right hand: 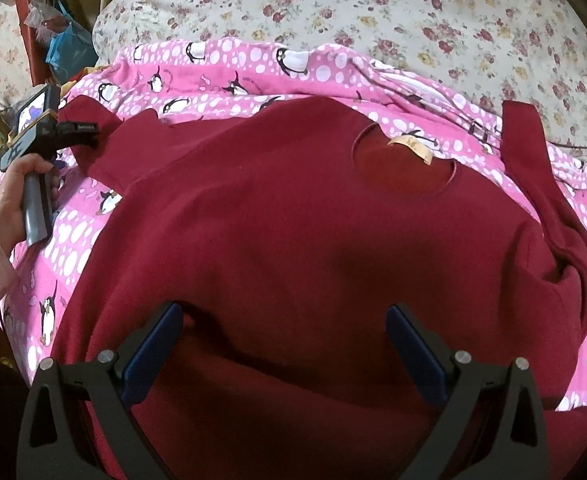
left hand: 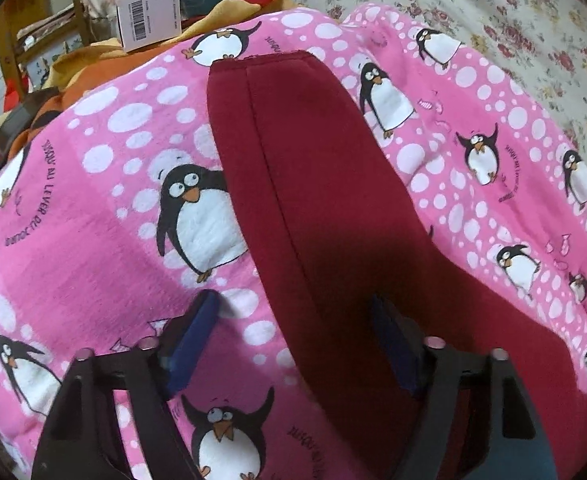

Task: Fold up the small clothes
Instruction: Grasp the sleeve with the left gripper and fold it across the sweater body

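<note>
1. The left gripper (left hand: 293, 344) is straddling the left sleeve (left hand: 293, 168) of the dark red sweater (right hand: 313, 232); its pads are standing apart, not pressing.
2. The sleeve's long axis is running straight ahead from those tongs, so the left hand (right hand: 9, 200) is nearer.
3. The right gripper (right hand: 285, 344) is gaping wide over the hem, empty, on the penguin blanket (left hand: 93, 216).

"AU LEVER DU" on pink sheet (left hand: 93, 272)
</note>
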Motion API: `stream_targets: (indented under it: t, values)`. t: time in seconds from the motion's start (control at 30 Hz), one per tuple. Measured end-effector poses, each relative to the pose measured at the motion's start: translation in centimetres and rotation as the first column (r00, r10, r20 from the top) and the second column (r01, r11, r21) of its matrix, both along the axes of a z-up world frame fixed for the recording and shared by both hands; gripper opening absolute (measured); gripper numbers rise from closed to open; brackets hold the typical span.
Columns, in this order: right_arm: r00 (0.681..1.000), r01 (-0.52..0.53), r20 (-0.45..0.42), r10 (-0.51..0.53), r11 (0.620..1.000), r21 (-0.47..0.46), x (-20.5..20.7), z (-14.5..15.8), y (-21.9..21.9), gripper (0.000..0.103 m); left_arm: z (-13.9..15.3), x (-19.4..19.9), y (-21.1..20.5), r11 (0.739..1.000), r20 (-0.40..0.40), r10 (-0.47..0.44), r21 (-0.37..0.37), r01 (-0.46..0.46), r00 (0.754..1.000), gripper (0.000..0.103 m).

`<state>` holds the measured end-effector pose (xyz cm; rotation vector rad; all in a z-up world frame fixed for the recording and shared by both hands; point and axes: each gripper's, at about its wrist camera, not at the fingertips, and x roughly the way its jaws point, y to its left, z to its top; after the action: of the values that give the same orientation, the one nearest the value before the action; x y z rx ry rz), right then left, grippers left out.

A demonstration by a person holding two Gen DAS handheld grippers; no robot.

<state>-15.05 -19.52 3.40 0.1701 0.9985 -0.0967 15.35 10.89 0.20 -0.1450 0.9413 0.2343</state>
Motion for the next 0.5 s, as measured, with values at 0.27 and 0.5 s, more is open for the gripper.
stream_targets:
  t: [0.27, 0.5]
  values:
    - [1.000, 0.001, 0.004, -0.001, 1.000, 0.015, -0.4, 0.3, 0.0, 0.103, 1.0, -1.3, -0.1, 0.994, 0.037, -0.077, -0.077, 0.080, 0.996, 0.000]
    - [0.999, 0.033, 0.017, -0.034, 0.999, 0.025, -1.2, 1.0, -1.1, 0.103, 5.7, -5.5, -3.0, 0.974, 0.126, -0.185, -0.110, 0.199, 0.975, 0.000]
